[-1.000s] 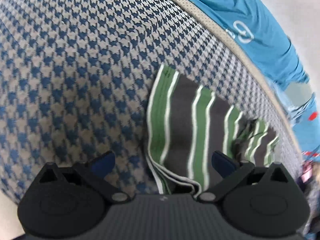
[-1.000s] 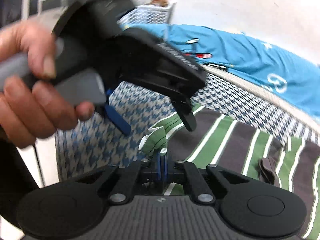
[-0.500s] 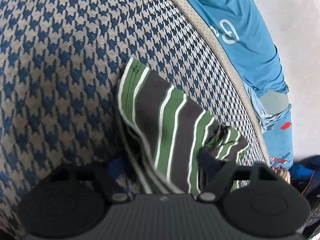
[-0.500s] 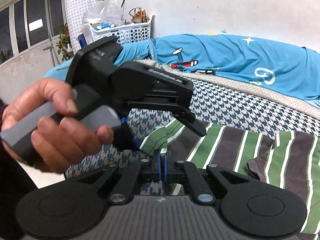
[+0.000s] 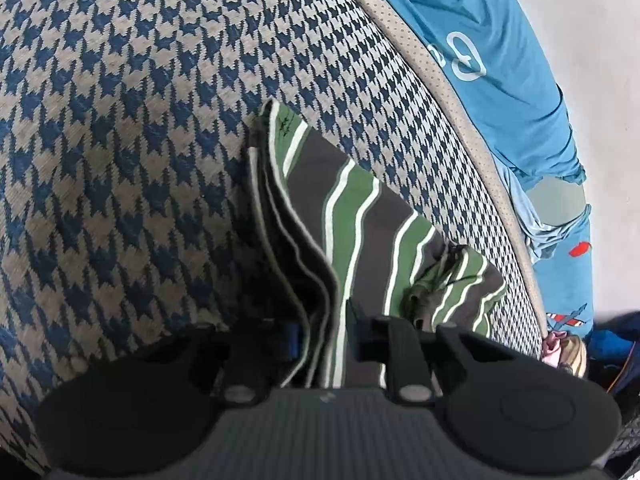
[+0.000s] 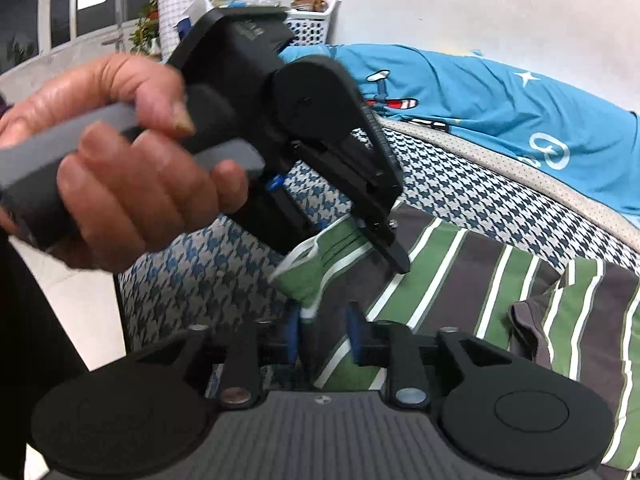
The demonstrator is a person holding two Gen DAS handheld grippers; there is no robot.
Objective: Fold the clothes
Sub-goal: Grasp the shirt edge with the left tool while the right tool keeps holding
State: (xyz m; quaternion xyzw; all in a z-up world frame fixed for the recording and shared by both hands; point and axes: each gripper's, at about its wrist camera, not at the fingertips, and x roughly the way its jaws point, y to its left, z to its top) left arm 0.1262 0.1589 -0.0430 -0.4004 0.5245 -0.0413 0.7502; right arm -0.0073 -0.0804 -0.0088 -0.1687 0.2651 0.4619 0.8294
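Observation:
A green, grey and white striped garment lies folded on a blue houndstooth bed cover. My left gripper has closed its jaws on the garment's layered edge, which is lifted between them. In the right wrist view the left gripper shows in a hand, pinching the green hem. My right gripper has its jaws partly apart, with the garment's corner standing loose between them. The rest of the garment spreads to the right.
A bright blue printed sheet lies along the far side of the bed by a white wall. A white laundry basket stands behind. The bed's edge and pale floor are at the left.
My left gripper has closed from wide open onto the garment's folded edge. My right gripper, shut on the corner before, has opened. The hem is lifted higher.

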